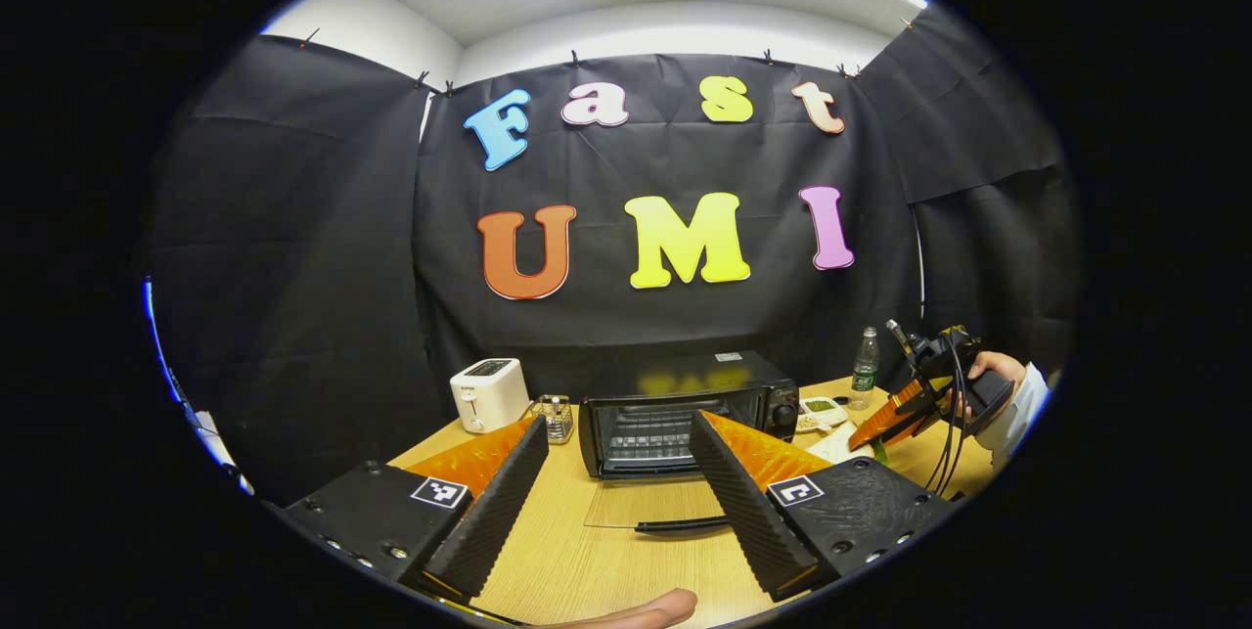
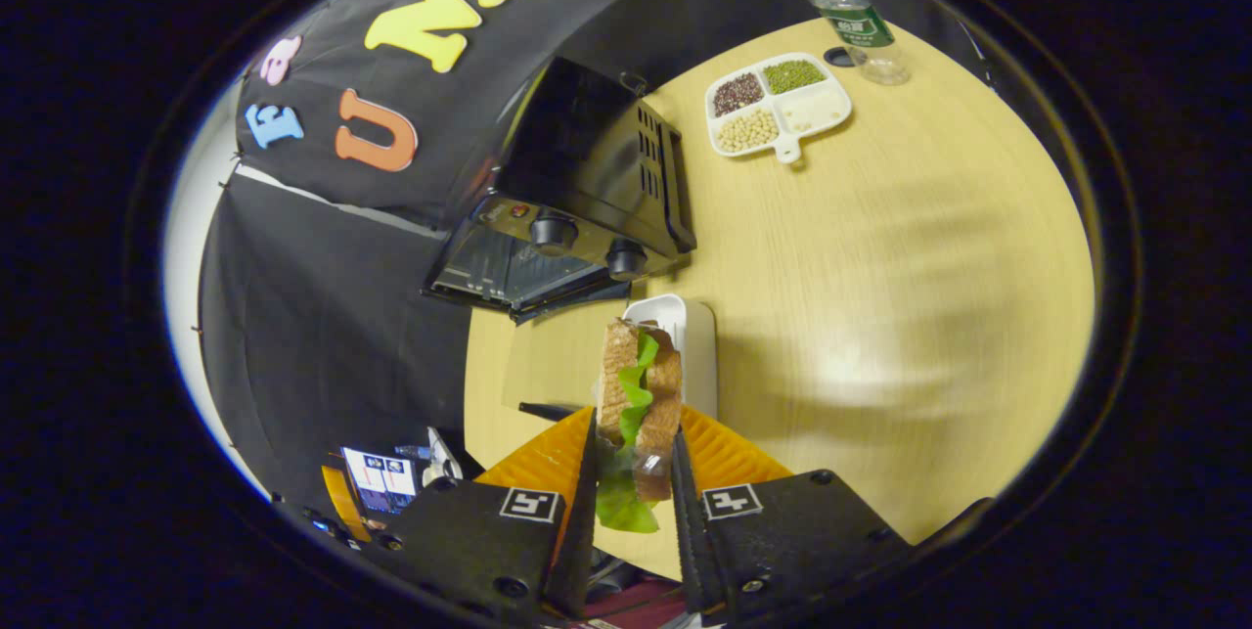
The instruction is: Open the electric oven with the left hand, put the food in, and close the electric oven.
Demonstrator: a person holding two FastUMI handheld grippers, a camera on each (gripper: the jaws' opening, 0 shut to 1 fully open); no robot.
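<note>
The black electric oven (image 1: 685,394) stands at the middle of the wooden table (image 1: 587,551), its glass door (image 1: 650,504) folded down flat with the handle (image 1: 680,524) toward me. My left gripper (image 1: 618,426) is open in front of the door and holds nothing. In the right gripper view, the right gripper (image 2: 634,426) is shut on a sandwich (image 2: 638,384) of brown bread and green lettuce, held on edge above a white plate (image 2: 685,336). The oven (image 2: 587,179) lies ahead of it to the left, door (image 2: 528,365) open. A hand (image 1: 993,373) carries that gripper (image 1: 895,414) right of the oven.
A white toaster (image 1: 487,394) and a small wire holder (image 1: 555,417) stand left of the oven. A divided dish of beans (image 2: 778,106) and a plastic bottle (image 2: 841,13) sit behind on the right. A fingertip (image 1: 641,609) shows at the near table edge.
</note>
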